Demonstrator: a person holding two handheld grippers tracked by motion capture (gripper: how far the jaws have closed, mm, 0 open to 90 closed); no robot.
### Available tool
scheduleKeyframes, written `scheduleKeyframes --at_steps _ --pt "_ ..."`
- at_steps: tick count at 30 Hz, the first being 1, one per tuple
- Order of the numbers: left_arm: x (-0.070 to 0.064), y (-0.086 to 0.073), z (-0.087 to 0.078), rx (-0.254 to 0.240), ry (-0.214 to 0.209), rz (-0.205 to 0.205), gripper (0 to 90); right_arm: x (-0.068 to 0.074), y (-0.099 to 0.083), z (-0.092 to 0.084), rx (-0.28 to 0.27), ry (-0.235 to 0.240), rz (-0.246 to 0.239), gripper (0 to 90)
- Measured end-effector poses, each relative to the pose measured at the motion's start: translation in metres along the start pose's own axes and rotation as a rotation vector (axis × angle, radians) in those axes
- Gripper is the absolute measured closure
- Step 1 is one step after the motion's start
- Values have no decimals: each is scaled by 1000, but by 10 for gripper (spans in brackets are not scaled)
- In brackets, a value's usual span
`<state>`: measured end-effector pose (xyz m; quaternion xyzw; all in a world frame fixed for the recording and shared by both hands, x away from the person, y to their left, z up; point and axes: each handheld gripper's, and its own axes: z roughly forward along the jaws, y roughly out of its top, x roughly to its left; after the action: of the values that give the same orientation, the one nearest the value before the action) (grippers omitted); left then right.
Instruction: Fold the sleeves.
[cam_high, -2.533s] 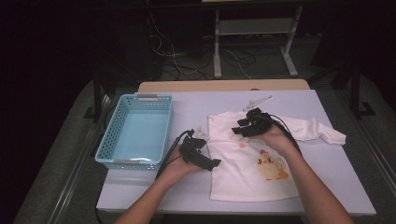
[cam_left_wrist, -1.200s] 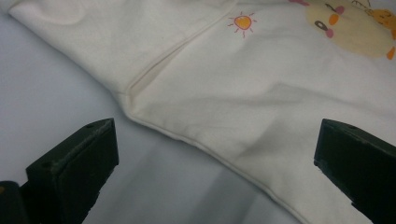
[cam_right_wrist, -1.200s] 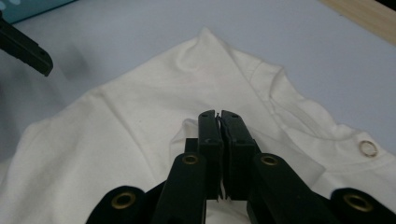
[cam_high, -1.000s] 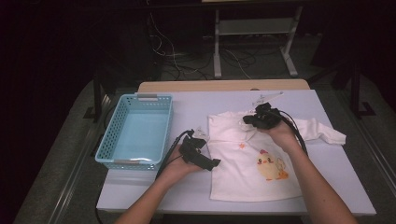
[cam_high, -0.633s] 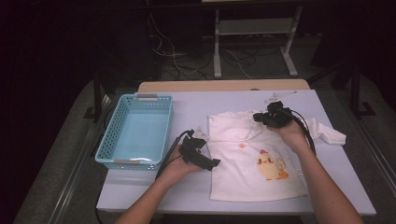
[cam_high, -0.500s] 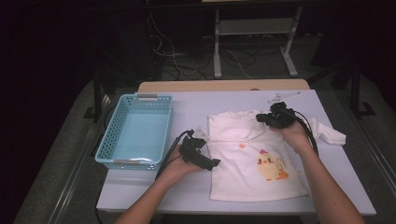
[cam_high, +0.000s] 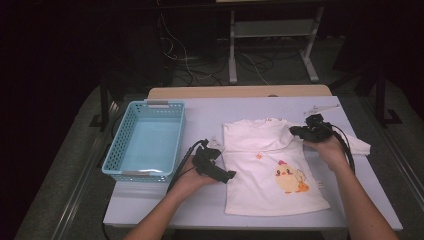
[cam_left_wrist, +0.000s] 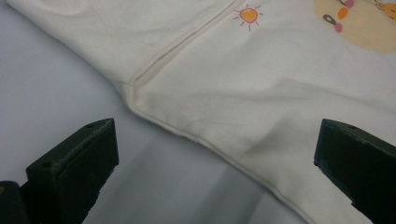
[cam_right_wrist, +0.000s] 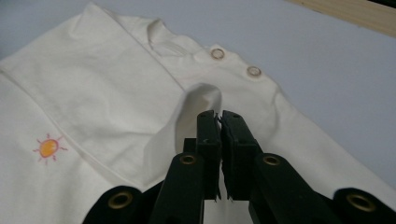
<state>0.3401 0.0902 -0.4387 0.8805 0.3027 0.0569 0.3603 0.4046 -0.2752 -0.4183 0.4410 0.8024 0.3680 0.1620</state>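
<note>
A white child's shirt (cam_high: 260, 165) with a yellow chick print (cam_high: 290, 177) lies flat on the pale table (cam_high: 250, 107). My right gripper (cam_high: 296, 131) is over the shirt's right shoulder. In the right gripper view its jaws (cam_right_wrist: 218, 116) are shut on a raised fold of the shirt (cam_right_wrist: 107, 93), just below two snap buttons (cam_right_wrist: 253, 71). My left gripper (cam_high: 227, 176) rests at the shirt's left side. Its jaws stand open (cam_left_wrist: 215, 158) over the hem edge of the shirt (cam_left_wrist: 261, 84), with nothing pressed between them.
A light blue plastic basket (cam_high: 145, 105) stands at the table's left, close to my left hand. The shirt's right sleeve (cam_high: 357, 145) reaches toward the table's right edge. A small white item (cam_high: 320, 107) lies at the back right. Cables and a metal stand are on the floor behind.
My right gripper has moved to the right across the shirt's top, from mid-chest to the right shoulder, drawing the fabric fold with it. My left hand and gripper have stayed put.
</note>
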Motion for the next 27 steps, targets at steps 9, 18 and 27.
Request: scheduleKeyframes --at_steps 9,18,27 --pt "0 0 0 1 1 0 0 -11 -5 -15 -26 -28 30 775" --pt "-1 0 -1 -2 2 4 0 -4 -2 -26 -48 4 39 595" --pt "1 0 -3 -14 1 1 0 -19 -8 -41 -63 -20 90 419"
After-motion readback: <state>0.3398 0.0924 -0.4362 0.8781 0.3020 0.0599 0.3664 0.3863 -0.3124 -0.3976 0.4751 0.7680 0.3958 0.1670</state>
